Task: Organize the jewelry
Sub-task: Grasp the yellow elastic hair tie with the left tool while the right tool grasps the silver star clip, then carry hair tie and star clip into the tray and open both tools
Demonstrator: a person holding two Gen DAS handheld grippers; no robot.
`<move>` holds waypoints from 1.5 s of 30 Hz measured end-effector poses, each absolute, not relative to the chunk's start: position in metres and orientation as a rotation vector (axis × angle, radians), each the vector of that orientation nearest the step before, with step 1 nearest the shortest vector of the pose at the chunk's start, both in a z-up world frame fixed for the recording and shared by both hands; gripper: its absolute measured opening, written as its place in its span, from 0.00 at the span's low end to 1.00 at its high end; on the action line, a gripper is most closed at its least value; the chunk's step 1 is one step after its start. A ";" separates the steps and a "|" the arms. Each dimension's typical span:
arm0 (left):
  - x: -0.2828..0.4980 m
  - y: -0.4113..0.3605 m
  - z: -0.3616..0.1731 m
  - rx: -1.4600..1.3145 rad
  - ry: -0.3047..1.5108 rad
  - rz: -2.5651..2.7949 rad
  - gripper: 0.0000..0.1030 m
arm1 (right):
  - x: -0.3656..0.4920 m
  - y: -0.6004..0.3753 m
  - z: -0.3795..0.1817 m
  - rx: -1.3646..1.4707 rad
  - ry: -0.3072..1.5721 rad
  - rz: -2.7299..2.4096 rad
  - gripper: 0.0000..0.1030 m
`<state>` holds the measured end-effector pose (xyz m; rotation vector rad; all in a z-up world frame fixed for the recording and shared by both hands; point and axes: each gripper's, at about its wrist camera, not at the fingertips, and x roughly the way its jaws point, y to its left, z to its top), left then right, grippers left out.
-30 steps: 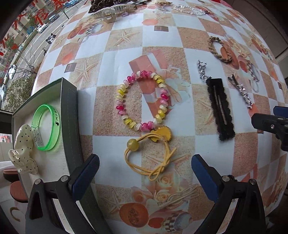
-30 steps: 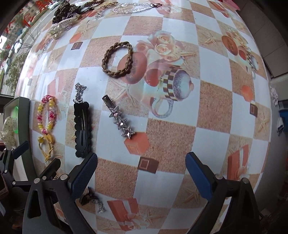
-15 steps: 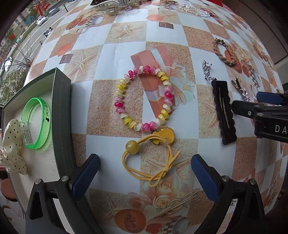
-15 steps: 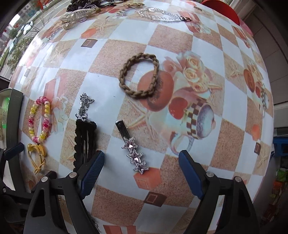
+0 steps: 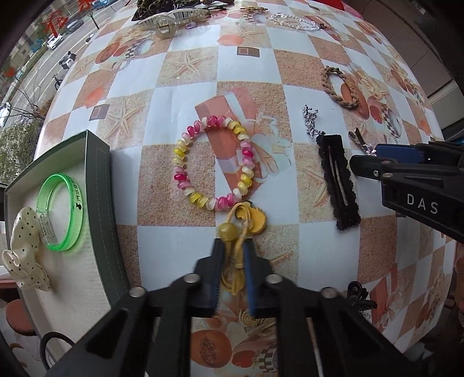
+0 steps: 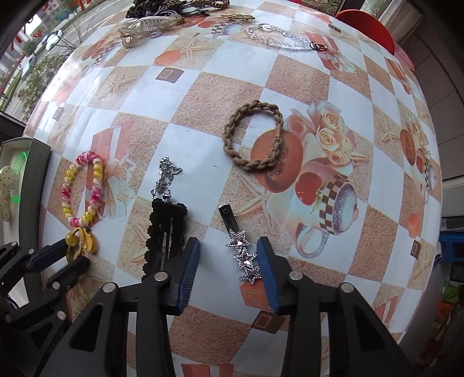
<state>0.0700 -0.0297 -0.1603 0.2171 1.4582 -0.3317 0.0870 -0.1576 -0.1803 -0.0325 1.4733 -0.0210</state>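
My left gripper [image 5: 233,255] is shut on the yellow hair tie [image 5: 236,232], which lies on the table just below the pink-and-yellow bead bracelet [image 5: 213,162]. The green box [image 5: 98,203] at the left holds a green bangle [image 5: 62,211] and a white dotted clip [image 5: 23,249]. My right gripper [image 6: 229,261] is open, low over the table, with its jaws either side of the star hair clip [image 6: 242,252]. The black lace clip [image 6: 166,232] lies just left of it. The right gripper also shows in the left wrist view [image 5: 385,162].
A brown braided hair tie [image 6: 255,139], a silver chain piece [image 6: 163,177], a clear bead chain [image 6: 281,37] and a large pale claw clip [image 6: 148,26] lie further back on the patterned tablecloth [image 6: 203,101]. A small dark ornament [image 5: 358,293] lies near the front right.
My left gripper moved forward and shut on the yellow hair tie, bunching it. My right gripper came down and forward and narrowed around the star hair clip.
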 end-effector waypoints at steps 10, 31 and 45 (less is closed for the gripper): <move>0.055 -0.001 -0.132 0.098 1.435 -0.378 0.09 | 0.062 -0.173 -0.162 0.046 1.459 -0.056 0.17; 0.009 0.032 -0.069 0.034 1.359 -0.366 0.09 | -0.001 -0.184 -0.098 0.242 1.439 0.012 0.17; -0.001 0.096 -0.058 -0.054 1.320 -0.251 0.09 | 0.028 -0.111 -0.079 0.149 1.425 0.159 0.17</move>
